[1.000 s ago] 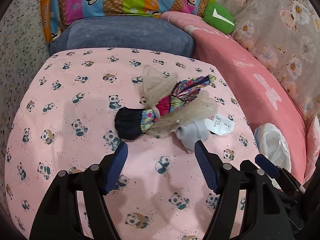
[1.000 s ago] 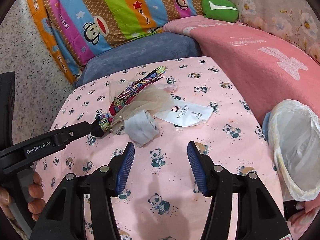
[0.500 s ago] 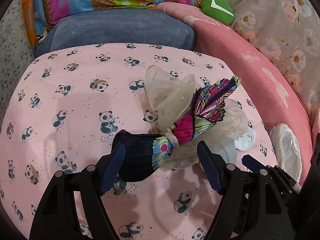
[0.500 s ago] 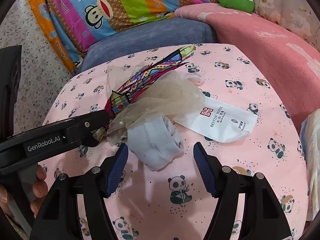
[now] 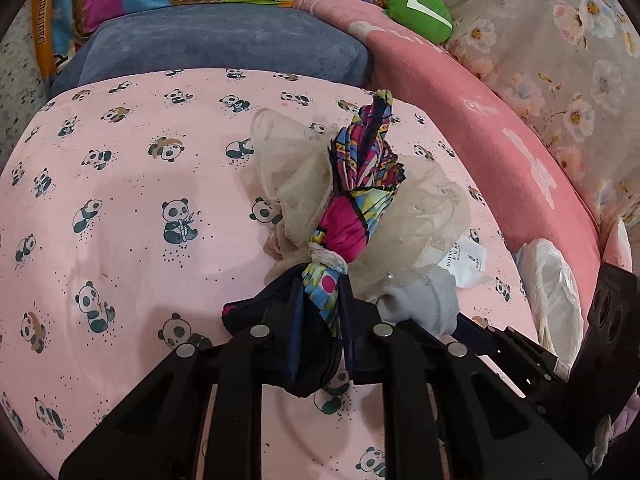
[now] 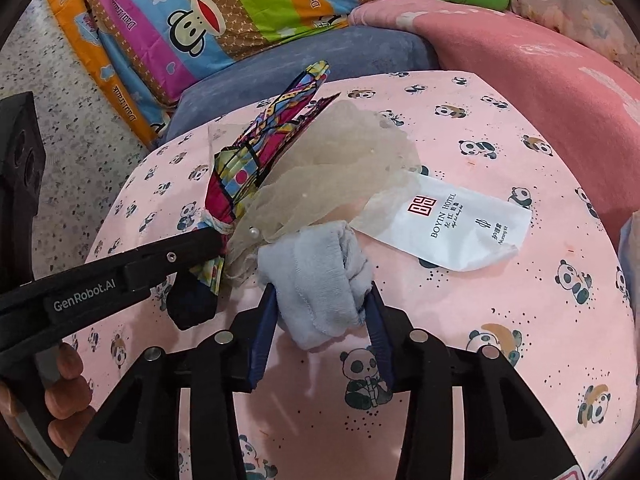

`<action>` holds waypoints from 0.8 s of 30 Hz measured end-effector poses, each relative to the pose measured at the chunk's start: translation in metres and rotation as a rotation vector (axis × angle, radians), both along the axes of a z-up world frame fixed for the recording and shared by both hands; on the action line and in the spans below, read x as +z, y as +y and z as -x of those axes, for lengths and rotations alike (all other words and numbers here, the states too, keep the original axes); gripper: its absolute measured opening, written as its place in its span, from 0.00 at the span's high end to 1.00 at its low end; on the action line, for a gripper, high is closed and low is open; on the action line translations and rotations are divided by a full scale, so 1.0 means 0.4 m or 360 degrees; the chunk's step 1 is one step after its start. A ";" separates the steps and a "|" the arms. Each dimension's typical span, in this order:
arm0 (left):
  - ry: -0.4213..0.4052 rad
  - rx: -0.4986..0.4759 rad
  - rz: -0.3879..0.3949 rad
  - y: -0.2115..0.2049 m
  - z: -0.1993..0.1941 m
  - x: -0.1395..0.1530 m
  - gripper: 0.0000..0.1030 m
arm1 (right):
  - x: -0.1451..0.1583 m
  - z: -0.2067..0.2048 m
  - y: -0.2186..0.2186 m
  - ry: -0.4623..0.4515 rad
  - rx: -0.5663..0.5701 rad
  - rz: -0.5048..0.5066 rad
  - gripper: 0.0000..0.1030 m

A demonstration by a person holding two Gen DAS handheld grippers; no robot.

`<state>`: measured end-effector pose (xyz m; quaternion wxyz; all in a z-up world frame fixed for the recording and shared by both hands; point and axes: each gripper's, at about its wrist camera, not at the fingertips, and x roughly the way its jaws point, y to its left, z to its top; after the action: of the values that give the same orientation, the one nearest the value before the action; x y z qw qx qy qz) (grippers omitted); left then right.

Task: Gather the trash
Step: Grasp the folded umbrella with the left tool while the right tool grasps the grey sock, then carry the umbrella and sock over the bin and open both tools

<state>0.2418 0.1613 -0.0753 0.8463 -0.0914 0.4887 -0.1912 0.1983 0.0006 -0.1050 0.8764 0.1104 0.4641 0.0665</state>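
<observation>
While both of your grippers are closing at once, each has its own piece between the jaws. Your left gripper (image 5: 320, 308) pinches the dark, gathered end of the colourful cloth bundle (image 5: 356, 200), low near its tied neck, probably because that is the firmest part to lift by; the loose patterned end and the sheer beige netting (image 6: 332, 172) tied around it would likely trail. Your right gripper (image 6: 322, 316) clamps around the grey rolled sock (image 6: 320, 280), pads against both its sides, and the sock rests on the panda-print bed sheet (image 5: 120, 200) just beside the bundle.

Netting drapes against the sock, so the two pieces may tug at each other if you raise them apart. A white hotel sachet (image 6: 460, 224) lies flat beyond the sock, partly under the netting, and is held by neither gripper. Off to the right edge of the sheet sits a white plastic bag (image 5: 556, 280), the likely place for the trash. Behind are a blue cushion (image 5: 224, 44), a striped cartoon pillow (image 6: 224, 12) and a pink blanket (image 6: 540, 64), none blocking you.
</observation>
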 end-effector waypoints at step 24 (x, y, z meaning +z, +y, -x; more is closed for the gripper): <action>-0.0221 -0.0183 0.0025 -0.225 0.223 0.226 0.86 | 0.220 0.264 -0.231 -0.0280 -0.0264 -0.0060 0.61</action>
<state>0.1524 0.0711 0.0153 0.8650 -0.0562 0.4318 -0.2492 0.0926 -0.0917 -0.0171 0.9140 0.1587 0.3733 0.0119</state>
